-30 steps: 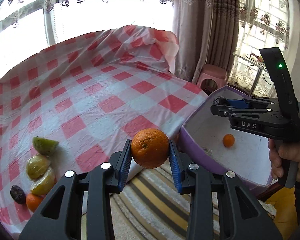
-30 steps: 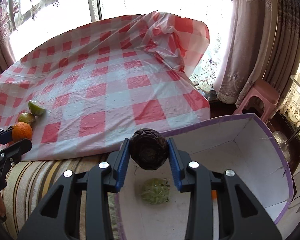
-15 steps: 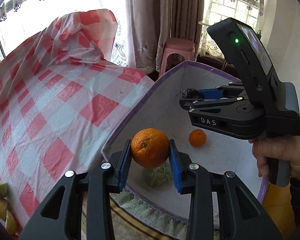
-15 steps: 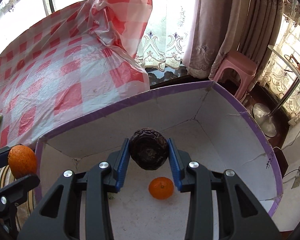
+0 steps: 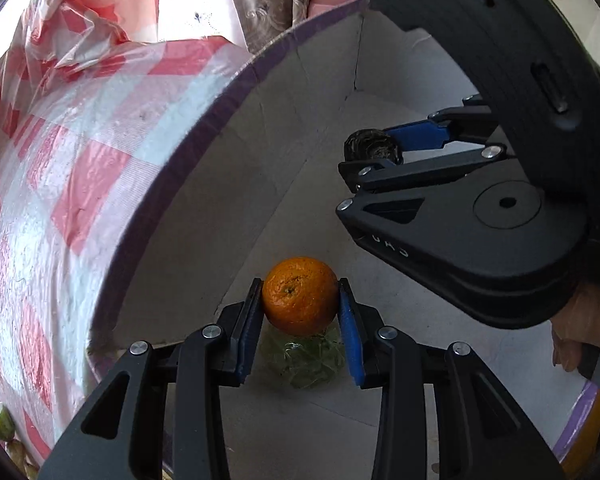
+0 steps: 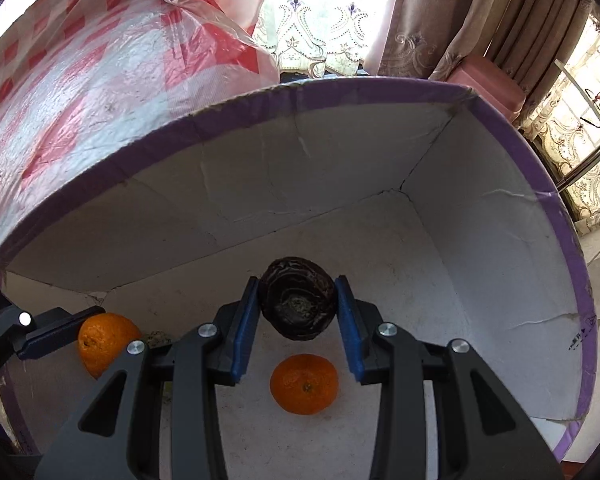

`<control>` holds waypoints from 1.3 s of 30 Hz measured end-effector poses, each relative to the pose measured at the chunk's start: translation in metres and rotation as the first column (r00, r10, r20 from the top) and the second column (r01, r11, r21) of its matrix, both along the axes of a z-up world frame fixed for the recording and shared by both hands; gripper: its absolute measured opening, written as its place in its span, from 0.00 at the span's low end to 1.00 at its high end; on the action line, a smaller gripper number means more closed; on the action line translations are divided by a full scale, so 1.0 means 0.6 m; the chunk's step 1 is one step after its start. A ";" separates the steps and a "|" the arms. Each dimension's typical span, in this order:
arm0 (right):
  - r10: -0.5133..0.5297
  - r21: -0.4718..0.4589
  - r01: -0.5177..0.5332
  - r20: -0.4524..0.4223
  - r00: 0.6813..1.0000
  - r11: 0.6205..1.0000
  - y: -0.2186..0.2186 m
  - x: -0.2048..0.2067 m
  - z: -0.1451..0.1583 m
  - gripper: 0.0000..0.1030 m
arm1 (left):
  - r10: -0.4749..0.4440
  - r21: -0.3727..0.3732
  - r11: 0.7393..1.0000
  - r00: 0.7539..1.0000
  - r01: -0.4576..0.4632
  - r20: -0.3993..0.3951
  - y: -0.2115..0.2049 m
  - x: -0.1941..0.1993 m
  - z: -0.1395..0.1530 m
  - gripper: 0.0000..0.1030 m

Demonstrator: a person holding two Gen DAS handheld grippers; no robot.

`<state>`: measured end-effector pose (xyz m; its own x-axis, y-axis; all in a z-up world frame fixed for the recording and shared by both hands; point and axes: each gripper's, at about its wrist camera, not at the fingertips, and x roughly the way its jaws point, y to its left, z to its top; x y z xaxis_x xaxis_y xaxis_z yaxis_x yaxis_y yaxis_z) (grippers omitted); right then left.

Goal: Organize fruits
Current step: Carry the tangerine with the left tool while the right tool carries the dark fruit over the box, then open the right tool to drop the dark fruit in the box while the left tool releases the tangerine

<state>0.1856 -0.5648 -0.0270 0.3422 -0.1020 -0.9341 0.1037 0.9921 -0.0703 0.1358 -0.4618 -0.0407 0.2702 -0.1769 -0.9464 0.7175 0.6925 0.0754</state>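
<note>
Both my grippers have swung off the checked cloth and dropped inside the box [image 6: 380, 152]; a second ago I was looking across the table, and now white walls fill both views. My left gripper [image 5: 300, 316] is clamped on an orange [image 5: 299, 295], held clear of the floor right above a pale green fruit [image 5: 304, 364] that already lies there. My right gripper [image 6: 298, 318] is closed on a dark wrinkled fruit [image 6: 297, 298], hanging over a second orange [image 6: 303, 384] on the box floor. From the right view I can see my left gripper's orange at the lower left, near the wall. The checked tablecloth [image 5: 60, 160] now sits outside the purple rim, with a few green pieces [image 5: 0, 422] left on it.

I judge this as the release point: both fruits are over the box floor, so opening the jaws should drop them in. The orange may land on the green fruit and roll.
</note>
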 end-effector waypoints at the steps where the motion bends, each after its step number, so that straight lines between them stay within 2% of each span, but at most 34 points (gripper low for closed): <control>1: -0.002 0.000 0.002 -0.009 1.000 1.000 -0.001 0.002 -0.007 0.37 | 0.002 0.014 1.000 1.000 -0.002 -0.003 -0.003 0.002 -0.006 0.34; 10: -0.006 -0.014 0.005 -0.065 0.998 1.000 0.005 0.013 -0.054 0.37 | 0.046 0.084 0.995 0.999 -0.047 0.017 -0.009 0.025 -0.030 0.34; 19: 0.000 -0.036 -0.003 -0.090 0.996 0.999 0.011 0.032 -0.068 0.38 | 0.049 0.088 0.995 0.999 -0.049 0.004 -0.019 0.021 -0.036 0.35; 22: -0.001 -0.043 -0.003 -0.085 0.996 0.999 0.020 0.034 -0.064 0.53 | 0.048 0.071 0.996 0.999 -0.048 -0.005 -0.024 0.025 -0.038 0.38; 25: -0.002 -0.046 -0.002 -0.086 0.996 0.999 0.026 0.035 -0.067 0.55 | 0.044 0.060 0.997 0.999 -0.044 -0.008 -0.014 0.037 -0.040 0.39; 29: 0.000 -0.052 -0.004 -0.073 0.997 0.999 0.023 0.032 -0.060 0.67 | 0.037 0.032 0.999 0.999 -0.037 -0.009 -0.009 0.039 -0.033 0.42; 31: -0.010 -0.058 0.006 -0.063 0.998 0.998 0.022 0.031 -0.056 0.70 | 0.037 0.023 0.999 0.999 -0.037 0.005 -0.007 0.038 -0.028 0.43; 33: -0.016 -0.061 0.013 -0.050 0.999 0.998 0.021 0.030 -0.047 0.72 | 0.033 0.016 0.999 0.999 -0.033 0.024 -0.005 0.035 -0.023 0.46; 35: -0.033 -0.073 0.031 -0.031 0.999 0.997 0.015 0.026 -0.037 0.73 | 0.011 -0.009 1.000 1.000 -0.011 0.021 -0.002 0.025 -0.014 0.58; 37: -0.046 -0.068 0.046 -0.005 0.999 0.997 0.014 0.023 -0.022 0.80 | -0.009 -0.026 1.000 1.000 0.010 0.029 -0.001 0.017 -0.006 0.63; 39: -0.054 -0.085 0.054 0.013 0.998 0.995 0.016 0.022 -0.010 0.80 | -0.021 -0.019 1.000 0.998 0.022 0.057 -0.002 0.009 -0.001 0.70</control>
<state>0.1990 -0.5552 -0.0333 0.3443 -0.1996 -0.9174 0.1582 0.9755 -0.1529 0.1412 -0.4631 -0.0411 0.3196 -0.2019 -0.9258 0.7270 0.6789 0.1030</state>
